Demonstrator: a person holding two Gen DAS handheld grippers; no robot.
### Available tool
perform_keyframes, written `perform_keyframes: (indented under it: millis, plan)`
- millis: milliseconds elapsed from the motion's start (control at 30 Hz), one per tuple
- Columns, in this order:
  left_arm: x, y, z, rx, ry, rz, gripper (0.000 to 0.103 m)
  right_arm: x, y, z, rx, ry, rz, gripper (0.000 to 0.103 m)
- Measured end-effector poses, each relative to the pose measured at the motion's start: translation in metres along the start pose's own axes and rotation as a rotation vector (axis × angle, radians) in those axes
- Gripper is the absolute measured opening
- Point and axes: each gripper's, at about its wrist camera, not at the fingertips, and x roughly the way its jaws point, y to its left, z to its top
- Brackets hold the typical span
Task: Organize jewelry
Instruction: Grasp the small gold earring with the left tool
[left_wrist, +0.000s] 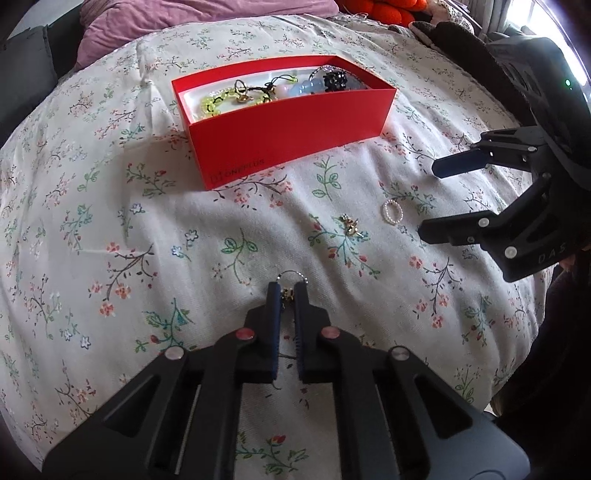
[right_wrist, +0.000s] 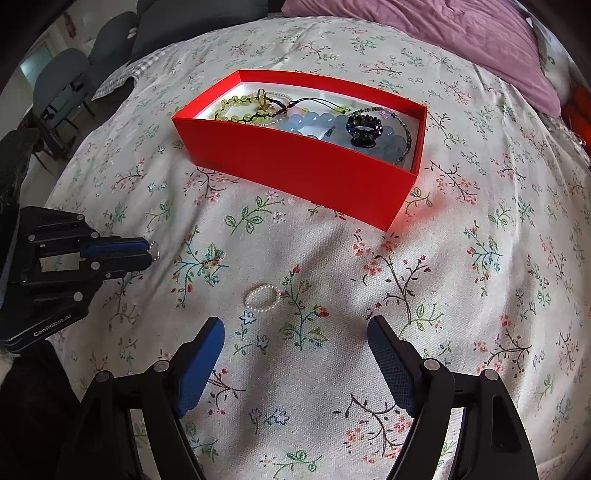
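On the floral bedspread (left_wrist: 147, 229) the red box (left_wrist: 288, 122) already holds several bracelets, and I am mid-pickup with both hands. My left tool (left_wrist: 288, 291) has pinched nearly shut on a small hoop earring (left_wrist: 291, 275), its wire loop poking out past the tips; I judge a slow, straight lift best, since a thin wire can slip sideways (the soft cloth gives no firm backing). My right tool (right_wrist: 295, 354) stands wide open and holds nothing. The pearl ring (right_wrist: 263, 298) lies just ahead of it, nearer its left finger than its right, so I would centre before closing. A gold charm (left_wrist: 349, 224) lies between the two pieces, untouched.
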Motion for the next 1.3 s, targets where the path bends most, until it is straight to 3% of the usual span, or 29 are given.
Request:
perform_keyframes:
  millis: [300, 433, 900, 967, 1067, 1133, 1300]
  plan:
    - [-0.025, 0.017, 0.008, -0.089, -0.076, -0.023, 0.008, -0.004, 0.000, -0.001, 0.004, -0.014, -0.002, 0.081]
    - [-0.024, 0.027, 0.008, -0.130, -0.058, 0.007, 0.008, -0.005, 0.001, -0.001, 0.004, -0.015, -0.003, 0.081]
    - [-0.025, 0.025, -0.003, -0.088, -0.031, -0.001, 0.008, -0.004, 0.003, 0.001, -0.005, -0.018, 0.015, 0.081]
    - [-0.022, 0.023, -0.005, -0.067, -0.006, -0.015, 0.015, -0.002, 0.007, 0.001, -0.023, -0.027, 0.022, 0.081]
    - [-0.015, 0.017, -0.010, -0.021, 0.028, 0.002, 0.044, 0.000, 0.017, 0.004, -0.061, -0.062, 0.049, 0.080]
    - [-0.009, 0.016, -0.013, 0.002, 0.047, 0.018, 0.045, 0.000, 0.023, 0.006, -0.086, -0.090, 0.062, 0.079]
    - [-0.004, 0.018, -0.014, 0.007, 0.034, 0.015, 0.045, 0.009, 0.039, 0.014, -0.143, -0.114, 0.125, 0.063]
